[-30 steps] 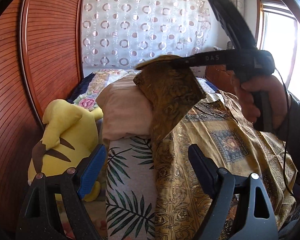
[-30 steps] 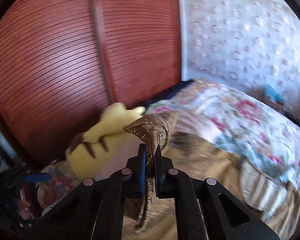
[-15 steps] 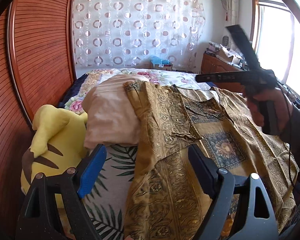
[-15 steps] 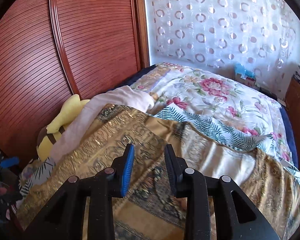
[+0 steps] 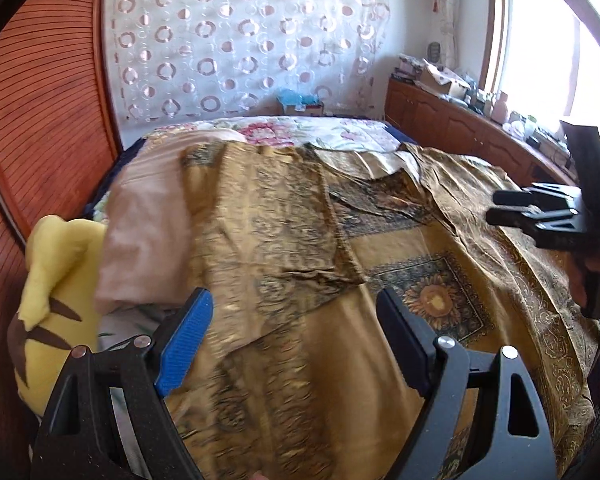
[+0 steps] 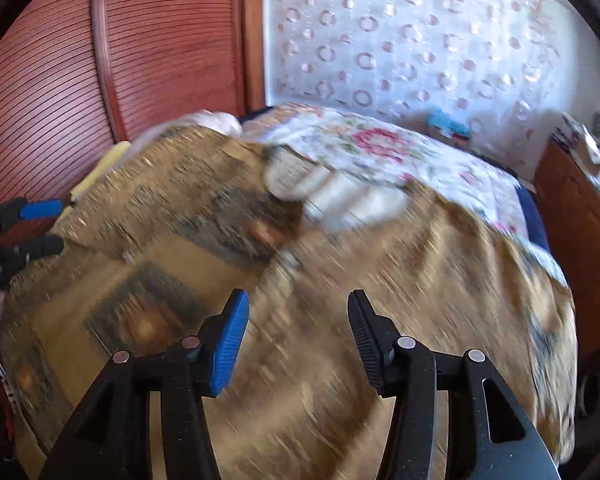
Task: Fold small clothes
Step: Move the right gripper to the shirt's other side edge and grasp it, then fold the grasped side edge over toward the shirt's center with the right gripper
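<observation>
garment (image 5: 284,248) released 1 second after being pinched; now spread on bed (image 5: 320,128). right gripper (image 6: 298,334) opening, empty. left gripper (image 5: 296,340) wide, empty. ready for next fold.

You're facing a bed (image 5: 312,128) w/ a floral quilt (image 6: 380,148) spread over its far half. Back wall: sheer white curtain (image 5: 236,36) w/ pink ring pattern, full width. On your left, reddish wood ribbed panel (image 5: 40,120), curved trim. Right side: low wooden cabinets (image 5: 432,116) under a bright window (image 5: 540,52), top cluttered w/ boxes & small bottles. Strong daylight coming in from there. Small teal-topped box (image 5: 302,103) sits at the curtain's foot.
</observation>
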### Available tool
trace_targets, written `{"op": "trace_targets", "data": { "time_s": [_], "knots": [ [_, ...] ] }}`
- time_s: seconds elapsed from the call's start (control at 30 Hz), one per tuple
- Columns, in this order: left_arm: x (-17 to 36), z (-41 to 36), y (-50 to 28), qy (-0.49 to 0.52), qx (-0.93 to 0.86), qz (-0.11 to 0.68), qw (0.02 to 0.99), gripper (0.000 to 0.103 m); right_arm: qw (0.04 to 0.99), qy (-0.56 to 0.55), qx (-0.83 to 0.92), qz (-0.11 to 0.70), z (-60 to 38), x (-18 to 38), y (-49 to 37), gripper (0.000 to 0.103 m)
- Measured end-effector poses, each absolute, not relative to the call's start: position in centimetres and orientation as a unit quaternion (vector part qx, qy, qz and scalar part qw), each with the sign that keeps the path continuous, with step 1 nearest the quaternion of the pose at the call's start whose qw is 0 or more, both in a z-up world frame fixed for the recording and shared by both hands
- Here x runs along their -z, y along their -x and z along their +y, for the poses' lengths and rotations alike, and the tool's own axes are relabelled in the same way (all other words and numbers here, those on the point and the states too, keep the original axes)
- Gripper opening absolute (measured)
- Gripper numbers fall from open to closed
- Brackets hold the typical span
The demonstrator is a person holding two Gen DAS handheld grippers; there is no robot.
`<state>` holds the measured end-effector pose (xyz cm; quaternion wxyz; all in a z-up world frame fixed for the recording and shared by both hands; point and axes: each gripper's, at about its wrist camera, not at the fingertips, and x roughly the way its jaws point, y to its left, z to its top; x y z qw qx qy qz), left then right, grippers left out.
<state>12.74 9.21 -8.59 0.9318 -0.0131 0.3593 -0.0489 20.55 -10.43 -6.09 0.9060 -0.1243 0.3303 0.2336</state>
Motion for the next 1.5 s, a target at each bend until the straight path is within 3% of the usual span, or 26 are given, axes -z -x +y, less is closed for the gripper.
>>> {"op": "trace_targets", "data": {
  "time_s": [0.33,0.67,0.97,1.13,1.33,1.4,1.5],
  "knots": [
    [9.8,5.2,-15.5,-0.017,0.073,0.389,0.918,0.084,0.909,0.091,-0.168,0.371,-18.1,6.9,-17.6,0.058],
    [11.8,4.2,-16.8,-0.039,0.075,0.433,0.897,0.084,0.931,0.075,-0.066,0.352,-26.1,4.0,-15.4,0.058],
    [12.1,3.6,-17.3,-0.043,0.086,0.439,0.893,0.096,0.925,-0.002,-0.017,0.381,-33.1,4.1,-15.6,0.058],
    [12.1,3.5,-17.3,-0.043,0.086,0.439,0.893,0.096,0.914,-0.062,-0.033,0.4,-34.9,4.8,-15.7,0.05],
    [12.1,3.5,-17.3,-0.043,0.086,0.439,0.893,0.096,0.914,-0.067,-0.053,0.397,-35.9,3.7,-15.2,0.024],
    [12.1,3.5,-17.3,-0.043,0.086,0.439,0.893,0.096,0.919,-0.034,-0.038,0.392,-35.6,3.2,-15.3,0.011],
    [12.1,3.5,-17.3,-0.043,0.086,0.439,0.893,0.096,0.926,0.001,-0.031,0.375,-33.9,3.0,-15.9,0.008]
  ]
}}
